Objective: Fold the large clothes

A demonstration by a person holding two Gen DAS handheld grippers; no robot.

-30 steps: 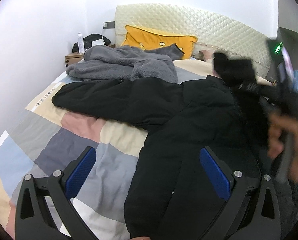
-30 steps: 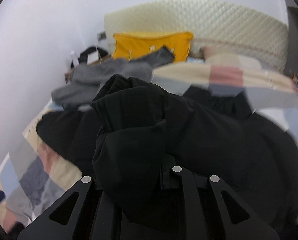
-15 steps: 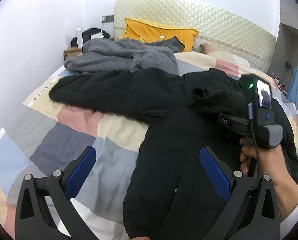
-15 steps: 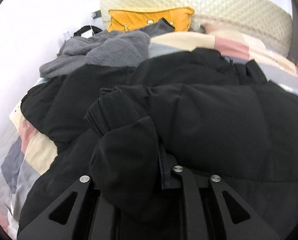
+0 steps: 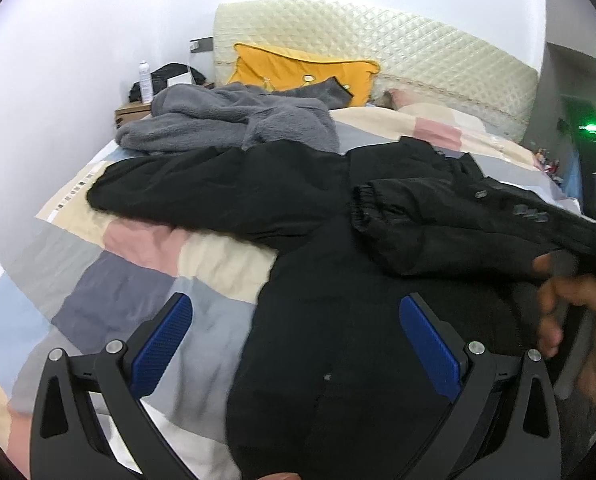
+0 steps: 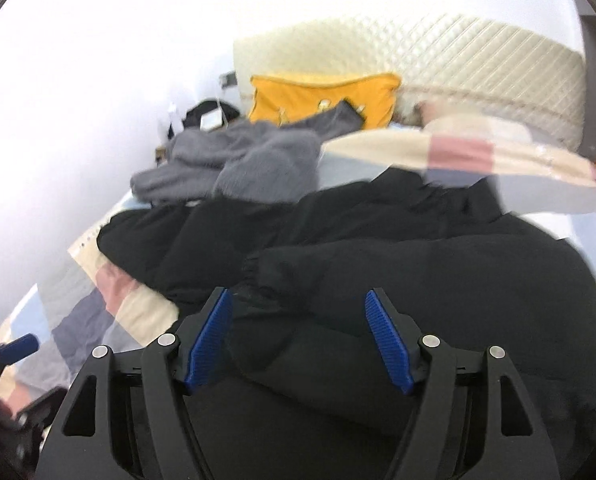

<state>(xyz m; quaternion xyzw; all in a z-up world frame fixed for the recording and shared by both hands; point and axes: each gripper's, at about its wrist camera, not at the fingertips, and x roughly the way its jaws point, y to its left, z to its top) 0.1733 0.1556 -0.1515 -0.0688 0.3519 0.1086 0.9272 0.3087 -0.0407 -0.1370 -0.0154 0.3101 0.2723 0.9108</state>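
Black jacket [image 5: 337,320] spread on bed [image 5: 118,280]. Right sleeve [image 6: 377,272] folded across body; left sleeve [image 5: 218,196] not yet folded. Left tool [image 5: 298,332] wide open, empty. Right tool [image 6: 298,332] open, empty, over the cuff.

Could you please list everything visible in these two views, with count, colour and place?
Jacket: one, black, spread on the bed, right sleeve folded across its body.
Fleece garment: one, grey, heaped behind the jacket.
Pillow: one, yellow, against the headboard.
Headboard: one, cream, quilted, at the wall.
Bedspread: one, pastel patchwork, covering the bed.
Nightstand: one, wooden, far left corner, carrying a white bottle and dark items.
Left tongs: open, blue pads, above the jacket hem.
Right tongs: open, blue pads, over the folded sleeve.
Right hand: blurred, right edge.
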